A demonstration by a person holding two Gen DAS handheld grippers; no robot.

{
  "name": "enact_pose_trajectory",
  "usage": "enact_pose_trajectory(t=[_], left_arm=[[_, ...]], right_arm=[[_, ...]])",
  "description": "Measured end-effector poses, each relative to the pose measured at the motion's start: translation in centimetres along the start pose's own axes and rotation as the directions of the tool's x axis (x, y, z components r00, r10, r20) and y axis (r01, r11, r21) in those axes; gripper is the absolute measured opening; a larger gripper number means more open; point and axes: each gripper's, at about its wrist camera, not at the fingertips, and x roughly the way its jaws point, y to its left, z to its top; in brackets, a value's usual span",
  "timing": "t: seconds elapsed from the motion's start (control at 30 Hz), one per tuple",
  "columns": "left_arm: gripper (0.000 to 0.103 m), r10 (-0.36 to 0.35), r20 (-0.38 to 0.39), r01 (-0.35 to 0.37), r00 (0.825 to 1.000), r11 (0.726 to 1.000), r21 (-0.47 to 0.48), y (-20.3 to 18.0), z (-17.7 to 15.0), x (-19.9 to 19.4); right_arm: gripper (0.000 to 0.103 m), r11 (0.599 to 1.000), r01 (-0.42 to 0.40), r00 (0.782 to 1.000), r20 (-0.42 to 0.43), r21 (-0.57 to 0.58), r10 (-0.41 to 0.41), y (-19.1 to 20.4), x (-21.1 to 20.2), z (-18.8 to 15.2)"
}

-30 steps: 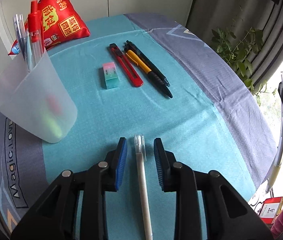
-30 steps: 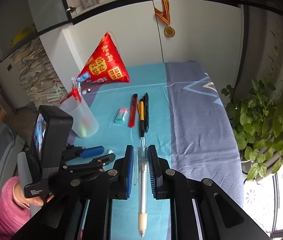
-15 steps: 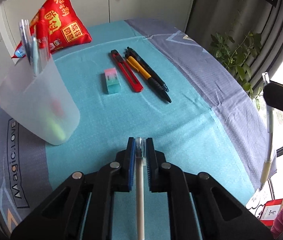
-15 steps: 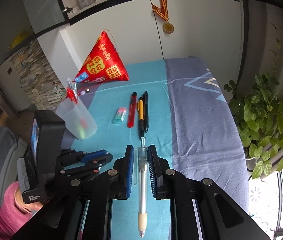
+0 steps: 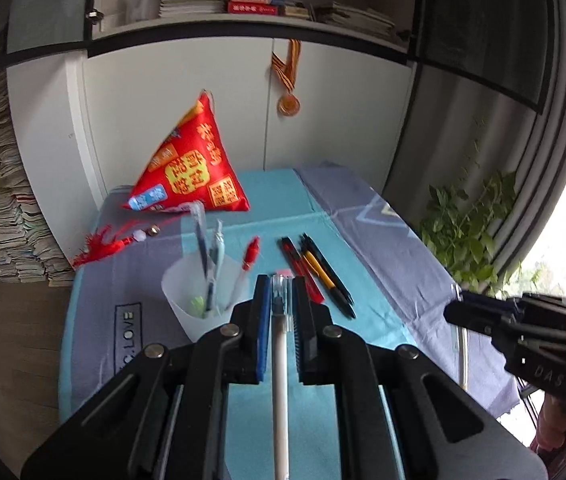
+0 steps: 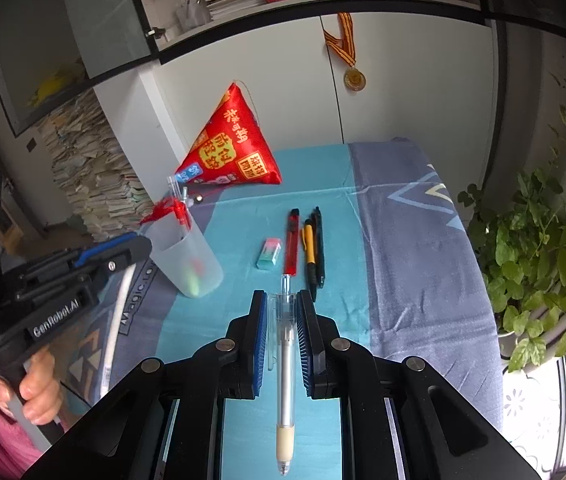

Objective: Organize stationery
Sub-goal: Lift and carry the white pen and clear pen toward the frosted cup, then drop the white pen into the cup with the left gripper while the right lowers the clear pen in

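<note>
- The left gripper (image 5: 279, 304) is pinched on a slim white pen with a clear cap (image 5: 279, 360), which lies lengthwise between the blue pads (image 5: 263, 328), its capped end level with the fingertips and its barrel running back under the gripper body.
- The white pen is held clear above the round table covered in a turquoise and grey-blue cloth (image 5: 383, 248).
- The right gripper (image 6: 281, 320) is clamped on a transparent click pen with a beige rubber grip (image 6: 285, 360); its clear upper end is caught between the pads, and the beige grip and tip point back toward the camera.
- A frosted translucent plastic cup (image 6: 185, 256) stands near the table's left edge, with several pens standing in it, one red-capped.
- Near the table's middle, a small pink-and-green eraser (image 6: 269, 254), a red utility knife (image 6: 292, 244), a yellow-and-black pen (image 6: 310, 252) and a black pen (image 6: 318, 244) are laid side by side.
- A red satin pyramid-shaped pouch (image 6: 231, 148) sits at the far edge.
</note>
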Motion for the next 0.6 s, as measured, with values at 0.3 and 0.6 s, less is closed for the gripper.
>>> enact_pose_trajectory(t=[0.3,0.6], left_arm=[[0.008,0.127,0.203,-0.116,0.971,0.991,-0.063,3.4,5.3,-0.3],[0.008,0.162,0.258,-0.142,0.952,0.986,-0.092,5.4,7.3,0.8]], right_arm=[[0.016,1.0,-0.003,1.0,0.017,-0.031,0.003,1.6,0.0,0.6],[0.016,0.999,0.014,0.999,0.053,-0.032,-0.013,1.8,0.8,3.1]])
